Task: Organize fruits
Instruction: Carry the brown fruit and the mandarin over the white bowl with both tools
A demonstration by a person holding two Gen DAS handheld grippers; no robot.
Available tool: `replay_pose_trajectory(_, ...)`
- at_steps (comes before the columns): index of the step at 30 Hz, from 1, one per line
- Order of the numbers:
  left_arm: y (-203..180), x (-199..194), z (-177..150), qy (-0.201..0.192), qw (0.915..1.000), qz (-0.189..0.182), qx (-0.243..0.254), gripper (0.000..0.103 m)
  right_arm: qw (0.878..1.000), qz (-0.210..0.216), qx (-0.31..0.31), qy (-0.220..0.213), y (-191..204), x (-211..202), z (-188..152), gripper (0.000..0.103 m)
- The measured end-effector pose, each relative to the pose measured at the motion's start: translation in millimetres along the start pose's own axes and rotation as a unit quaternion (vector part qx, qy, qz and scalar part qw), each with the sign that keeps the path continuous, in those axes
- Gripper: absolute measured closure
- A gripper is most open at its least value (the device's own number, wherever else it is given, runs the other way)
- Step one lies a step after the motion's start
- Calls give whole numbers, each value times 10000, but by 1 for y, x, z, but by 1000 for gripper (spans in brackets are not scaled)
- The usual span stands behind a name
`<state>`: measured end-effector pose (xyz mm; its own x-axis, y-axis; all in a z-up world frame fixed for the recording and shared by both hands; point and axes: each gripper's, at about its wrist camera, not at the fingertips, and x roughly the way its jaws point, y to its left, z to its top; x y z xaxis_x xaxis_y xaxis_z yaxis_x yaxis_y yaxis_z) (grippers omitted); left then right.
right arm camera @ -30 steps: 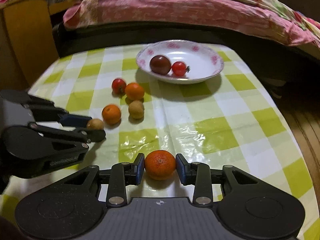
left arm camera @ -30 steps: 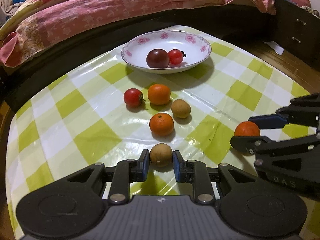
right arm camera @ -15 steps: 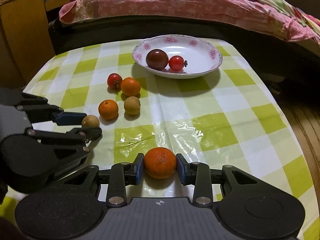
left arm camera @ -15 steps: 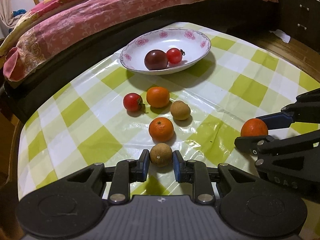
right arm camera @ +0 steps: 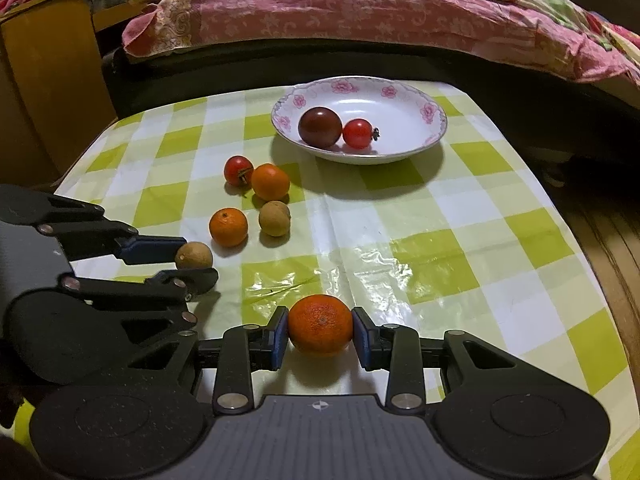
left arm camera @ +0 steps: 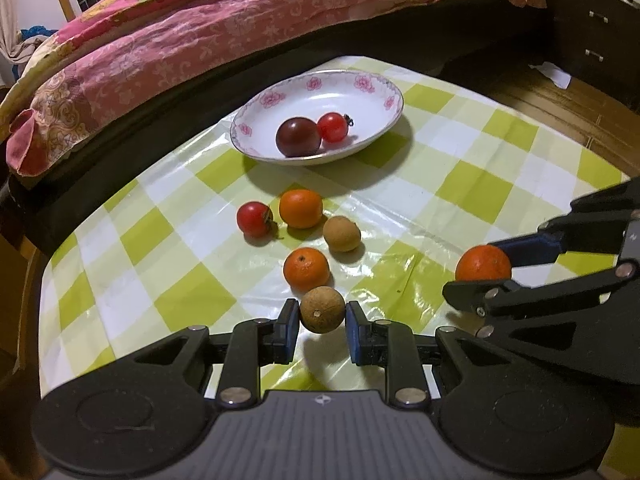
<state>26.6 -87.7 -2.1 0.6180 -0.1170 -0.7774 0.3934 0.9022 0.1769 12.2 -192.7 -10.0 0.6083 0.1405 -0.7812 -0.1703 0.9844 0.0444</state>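
Observation:
My left gripper (left arm camera: 322, 315) is shut on a brown longan (left arm camera: 322, 309), held a little above the checked cloth with its shadow below. My right gripper (right arm camera: 320, 330) is shut on an orange tangerine (right arm camera: 321, 329) near the front edge; that same tangerine (left arm camera: 483, 263) shows at the right of the left wrist view. A white flowered plate (left arm camera: 376, 92) at the back holds a dark tomato (left arm camera: 298, 137) and a red cherry tomato (left arm camera: 333, 127). Between plate and grippers lie a red tomato (left arm camera: 254, 219), two tangerines (left arm camera: 301, 208) (left arm camera: 306, 272) and another longan (left arm camera: 341, 233).
The green-and-white checked tablecloth (right arm camera: 440, 240) covers a small table. A bed with a pink quilt (left arm camera: 192, 40) runs along the far side. A dark drawer cabinet (left arm camera: 592, 36) stands at the right, a wooden panel (right arm camera: 44, 92) at the left.
Both grippers have kept their grip. The left gripper has lifted the longan slightly off the cloth, and its view has tilted a little. The right gripper has hardly moved.

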Motion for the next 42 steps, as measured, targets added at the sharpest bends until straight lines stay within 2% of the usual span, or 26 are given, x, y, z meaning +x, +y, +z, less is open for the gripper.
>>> replay_pose_trajectory(20,11,-10,24,-366,9986,-279,-261,71,9990,35,442,-104,-11,-4,15,73)
replay_pose_trajectory(26,14,-11,31,-472,9983,-303,-182,71,9987,-21,474,-192,-16,-6,23,73)
replay_pose_trajectory(42,41,7,60,-748,9957,-440,-323,71,9978,-72,564,-343,-17,4,55,72)
